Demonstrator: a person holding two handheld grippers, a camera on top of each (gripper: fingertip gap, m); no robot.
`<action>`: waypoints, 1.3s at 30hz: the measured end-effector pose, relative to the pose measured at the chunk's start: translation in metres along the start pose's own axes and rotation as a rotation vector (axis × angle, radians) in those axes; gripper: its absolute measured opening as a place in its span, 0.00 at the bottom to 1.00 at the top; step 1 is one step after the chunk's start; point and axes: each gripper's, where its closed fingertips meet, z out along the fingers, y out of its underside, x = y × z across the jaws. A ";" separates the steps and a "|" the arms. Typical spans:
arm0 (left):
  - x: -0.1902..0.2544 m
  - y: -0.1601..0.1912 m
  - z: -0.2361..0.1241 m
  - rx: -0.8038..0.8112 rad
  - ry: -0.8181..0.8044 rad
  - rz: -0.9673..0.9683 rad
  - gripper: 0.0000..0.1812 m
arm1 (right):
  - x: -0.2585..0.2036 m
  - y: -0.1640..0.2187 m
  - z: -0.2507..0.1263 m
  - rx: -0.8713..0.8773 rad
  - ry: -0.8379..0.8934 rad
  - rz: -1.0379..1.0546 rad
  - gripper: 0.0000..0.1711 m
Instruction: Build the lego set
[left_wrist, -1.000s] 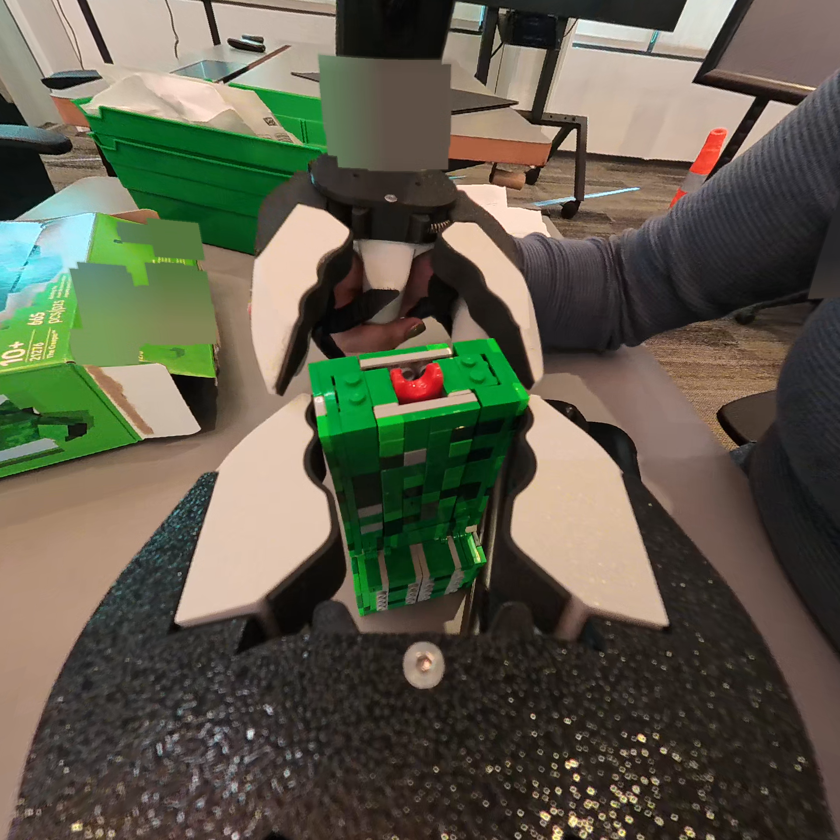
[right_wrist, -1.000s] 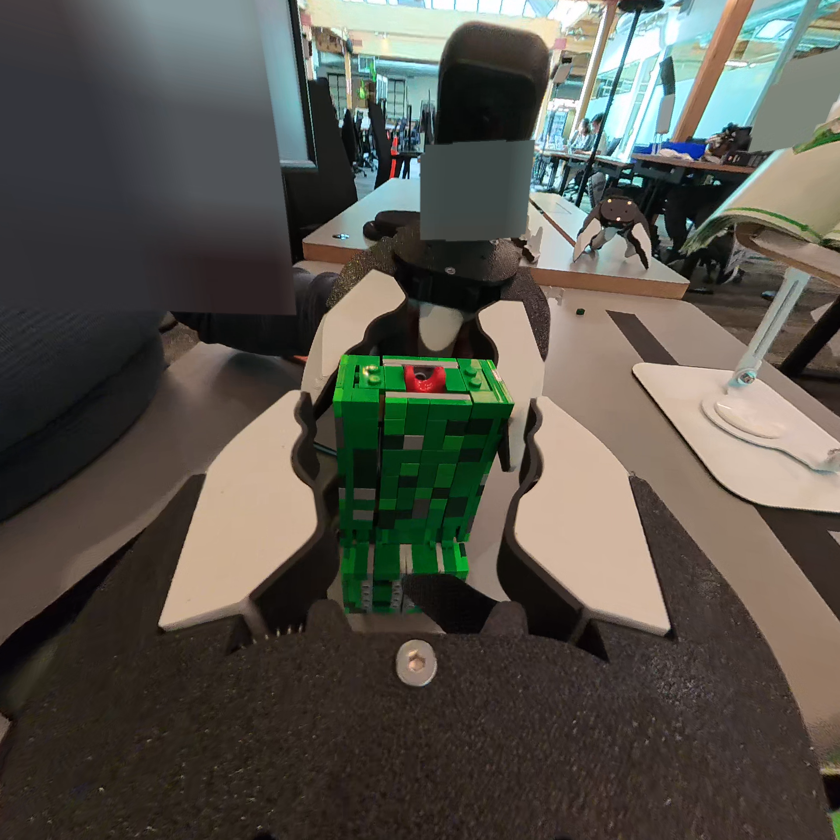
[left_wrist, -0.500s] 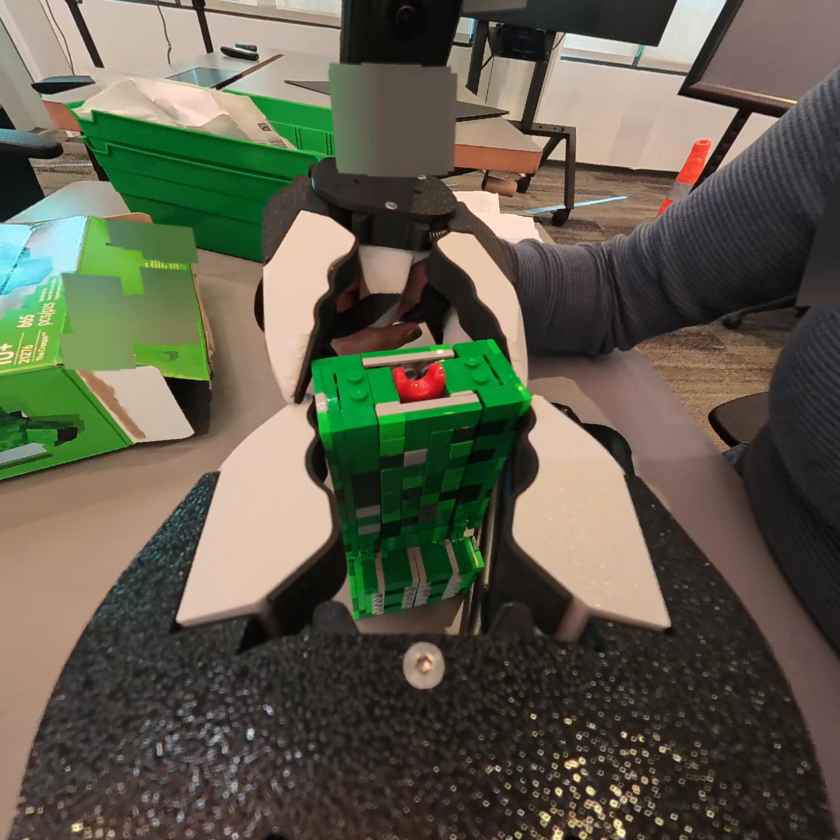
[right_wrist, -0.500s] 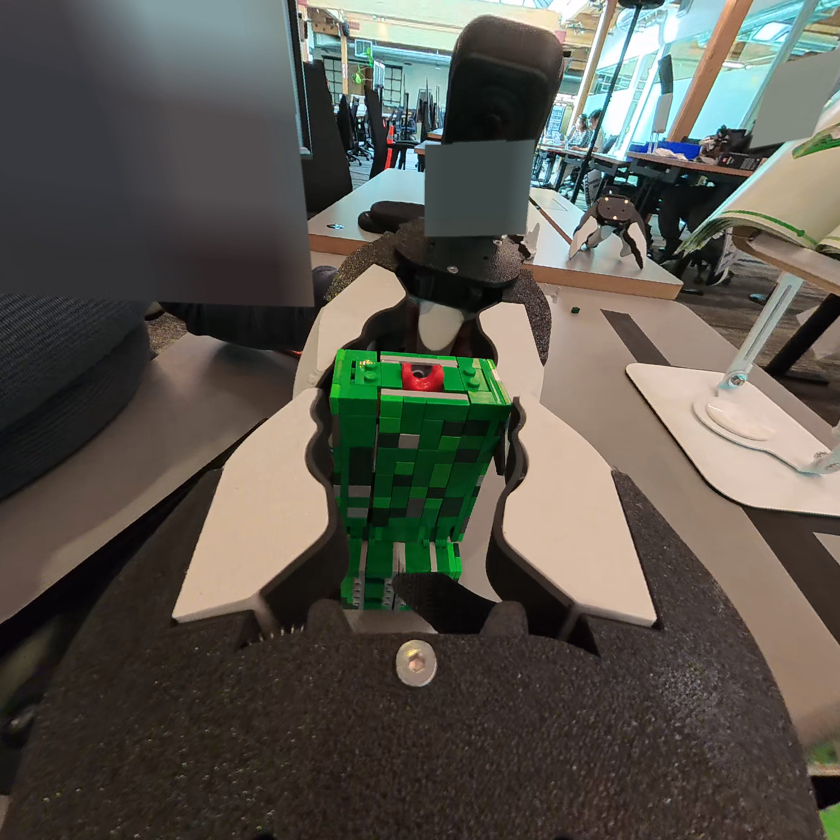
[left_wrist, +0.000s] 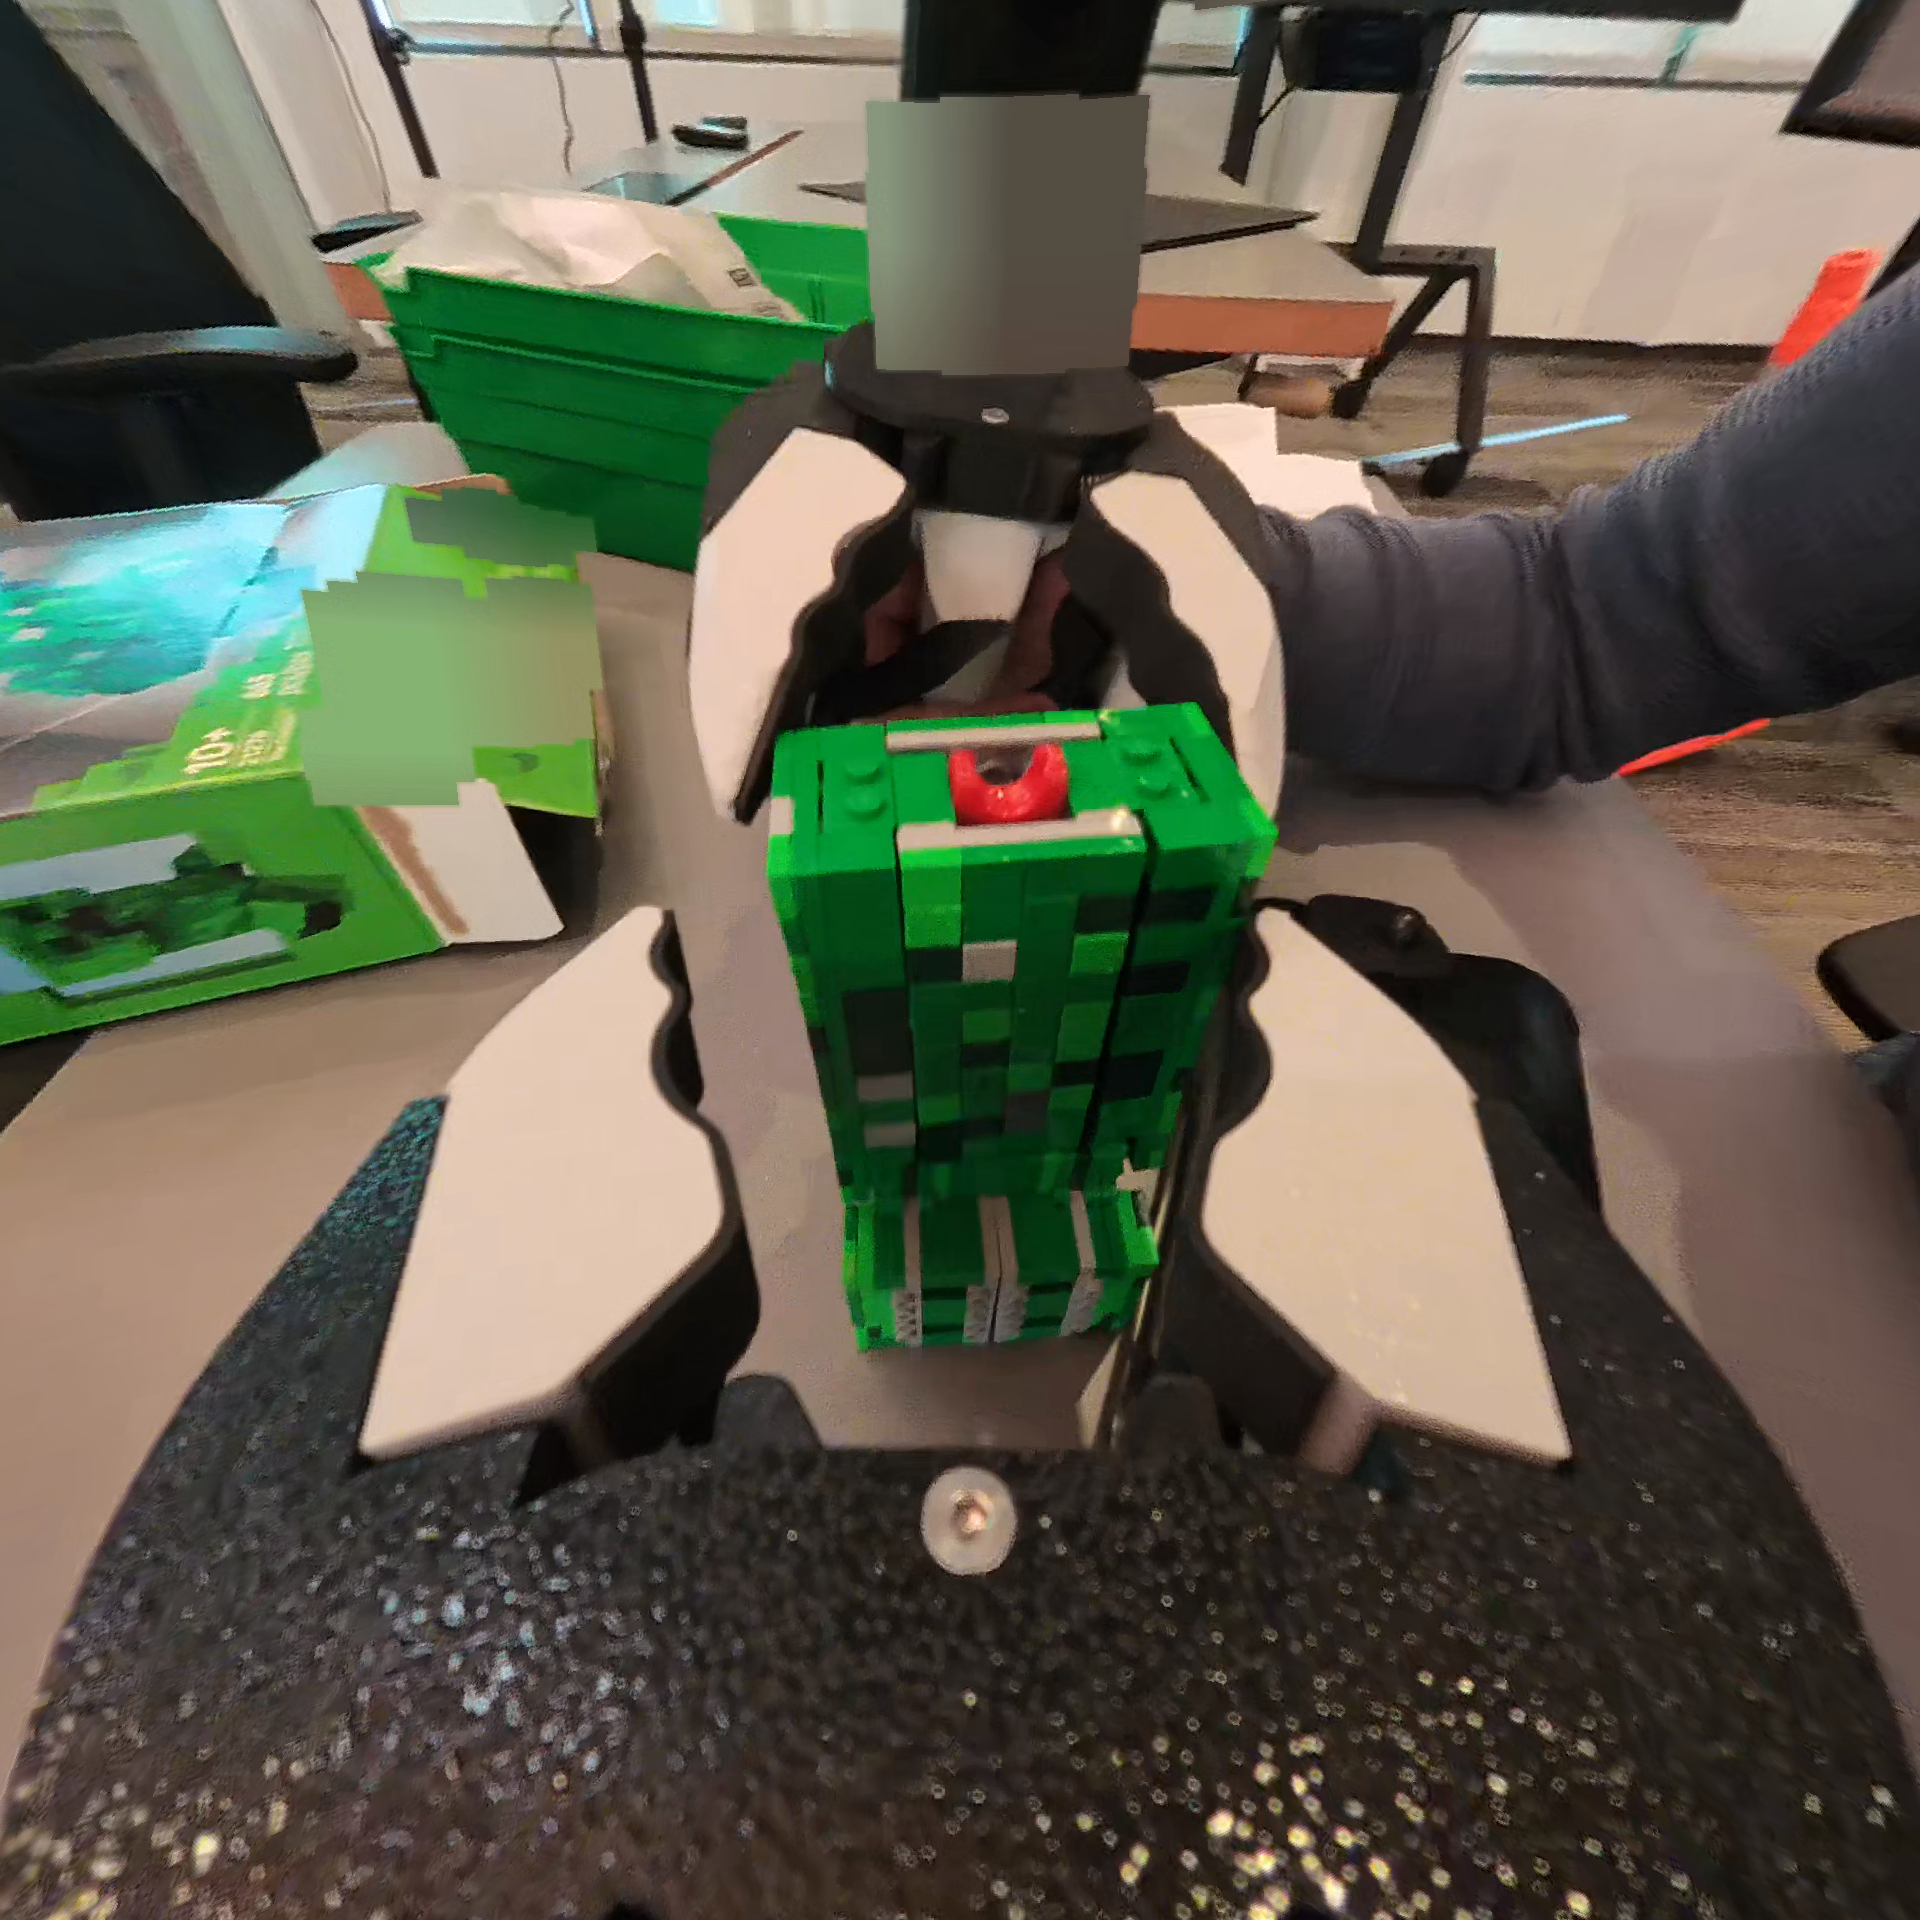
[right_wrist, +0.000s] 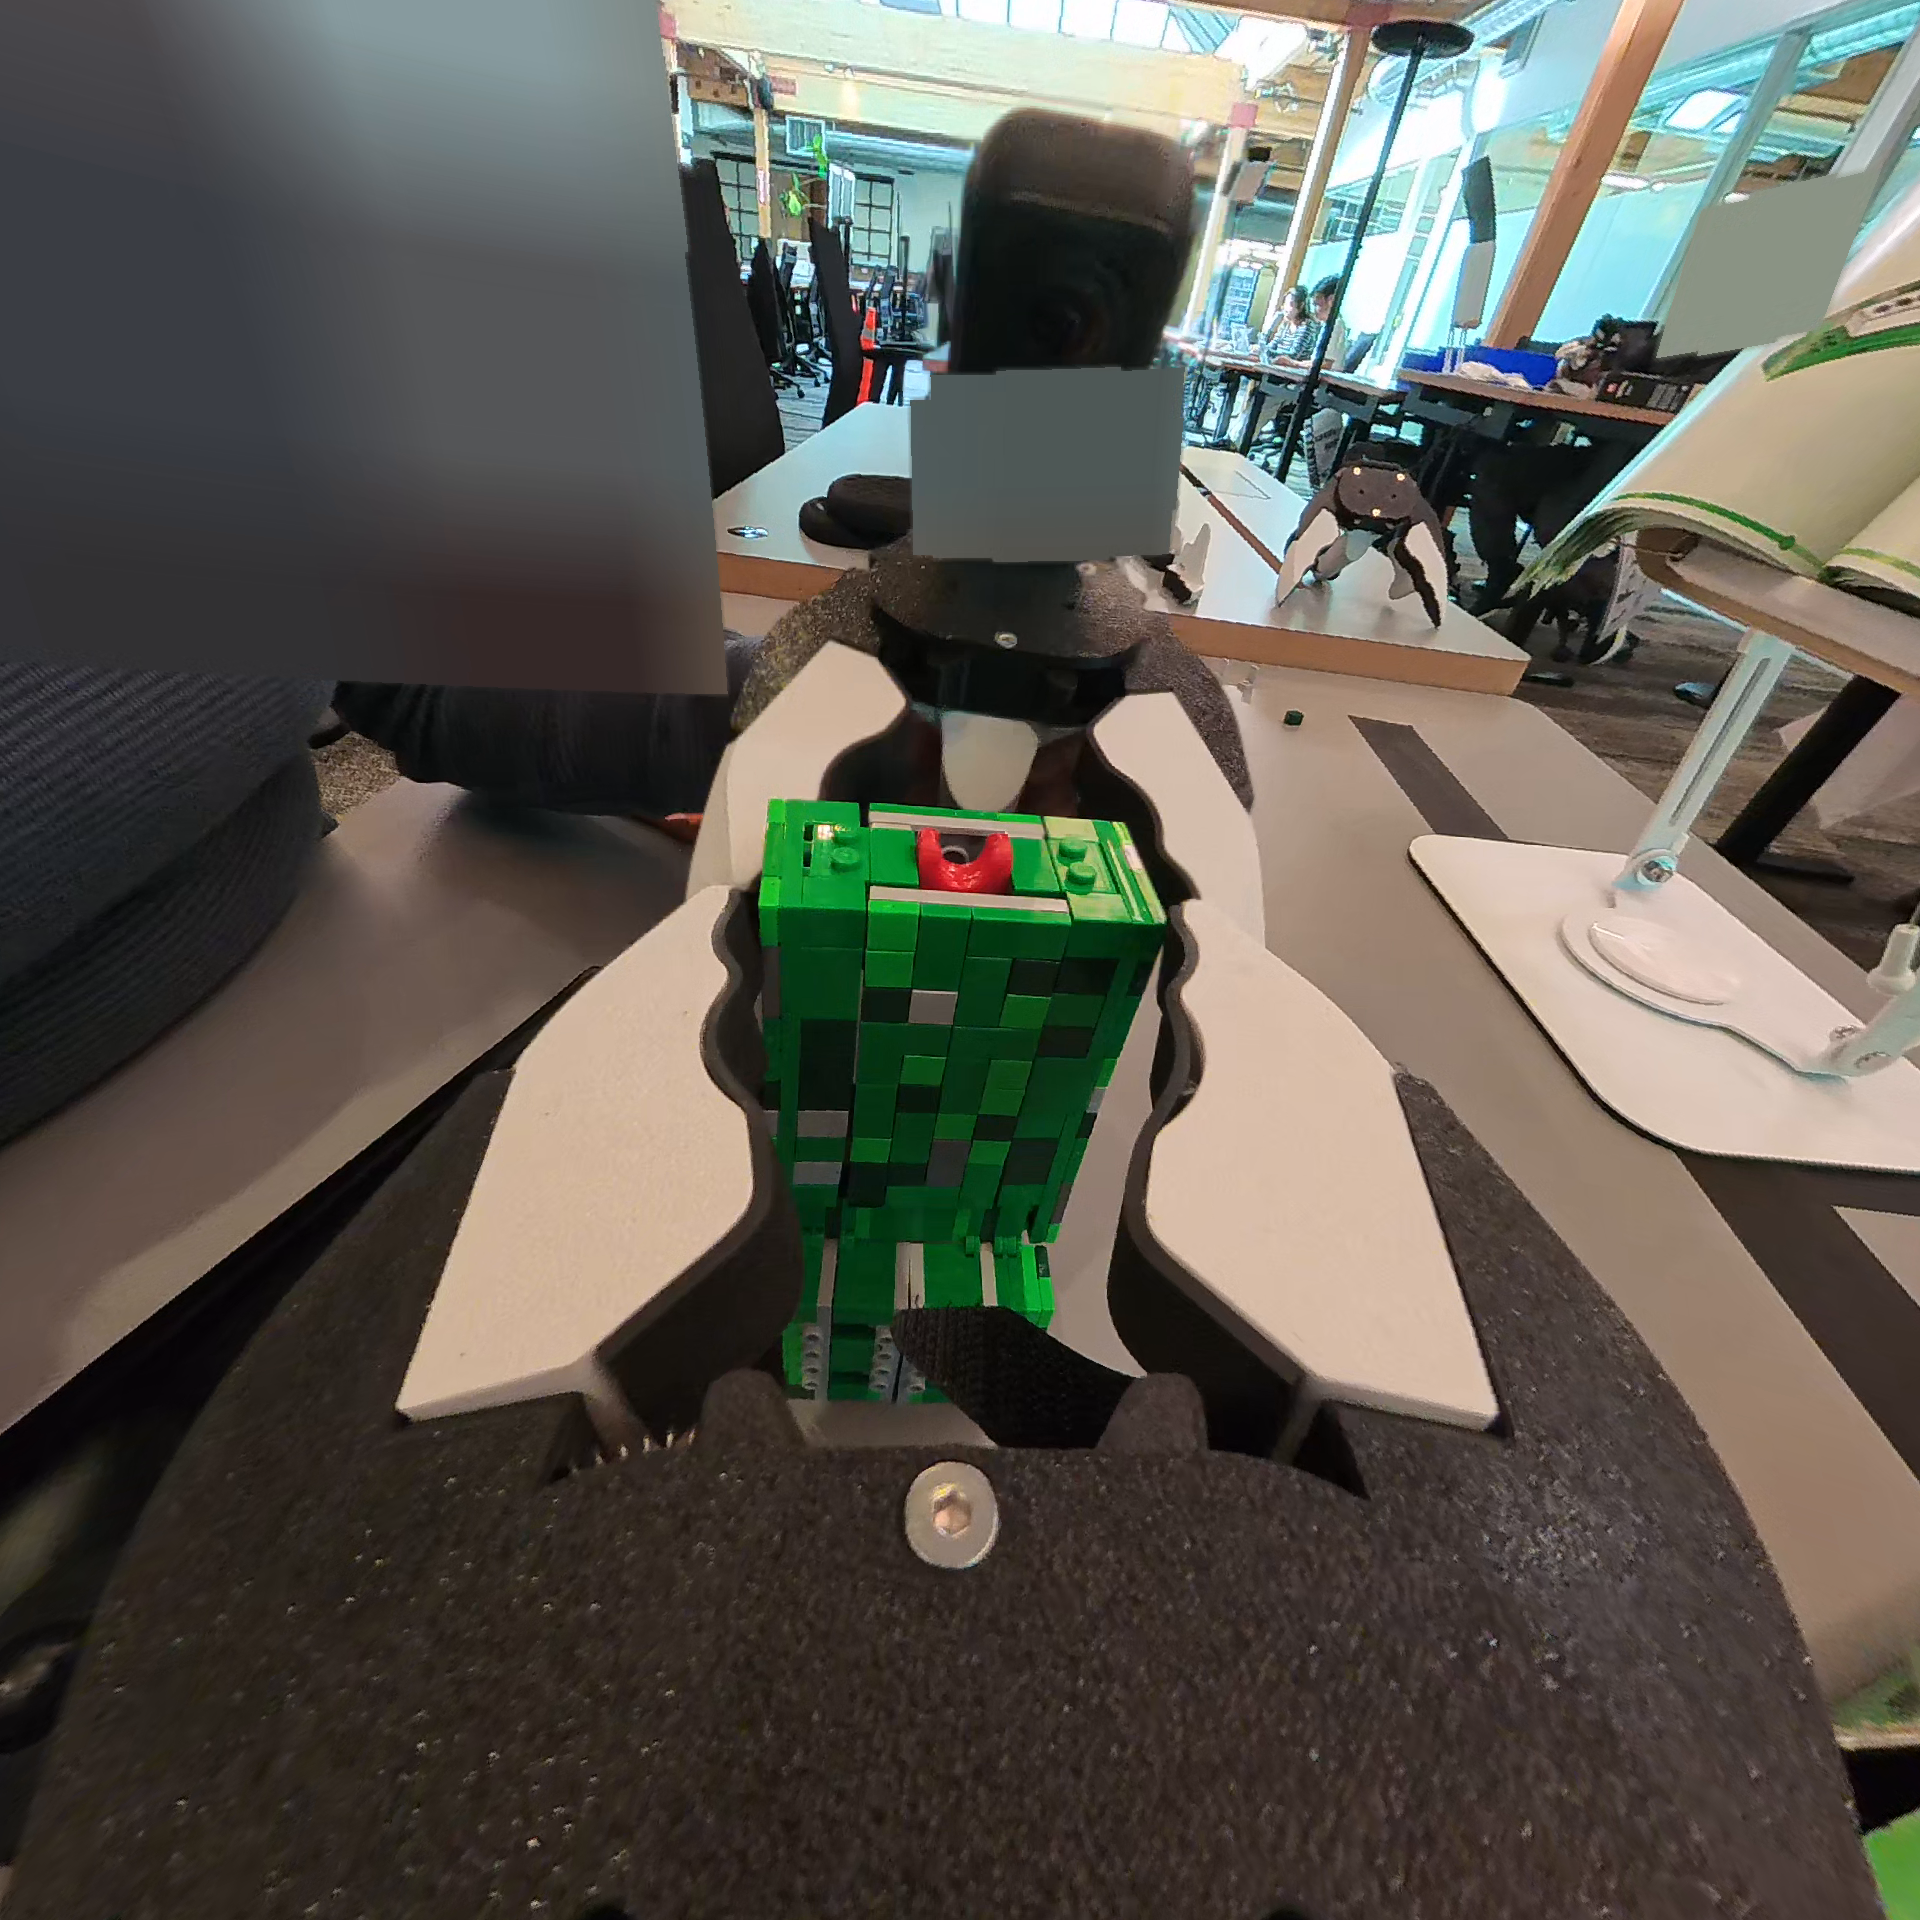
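A tall green pixel-patterned lego figure (left_wrist: 1008, 997) with a red piece (left_wrist: 1006, 781) in its top stands on the grey table (left_wrist: 239, 1122). My left gripper (left_wrist: 961, 925) straddles it, jaws open, with a gap at the left finger (left_wrist: 561, 1174). My right gripper (right_wrist: 951, 914) faces it from the other side and is shut on the figure (right_wrist: 945, 1049), which leans slightly. Each gripper shows behind the figure in the other's view: the right one's fingers (left_wrist: 769, 582) and the left one's fingers (right_wrist: 779, 727). A black strap hides the figure's feet in the right wrist view.
An opened green lego box (left_wrist: 239, 862) lies at the left, with green bins (left_wrist: 582, 384) behind it. A person's grey sleeve (left_wrist: 1558, 644) reaches in from the right. A white stand base (right_wrist: 1662, 997) holds a booklet (right_wrist: 1818, 468) at the right. Left and right tips are no more than a few centimetres apart.
My left gripper's fingers have spread apart from the figure's sides. The right gripper keeps its hold and the figure leans a little more.
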 end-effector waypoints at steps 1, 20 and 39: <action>0.000 0.001 -0.002 0.004 -0.013 -0.001 0.54 | 0.000 0.000 0.000 -0.001 0.002 -0.001 0.43; 0.006 0.039 0.011 -0.134 -0.057 0.000 0.43 | 0.000 0.000 0.000 0.009 0.015 0.004 0.43; 0.004 0.038 0.010 -0.121 -0.062 -0.019 0.43 | 0.002 0.000 0.002 0.053 -0.011 0.074 0.42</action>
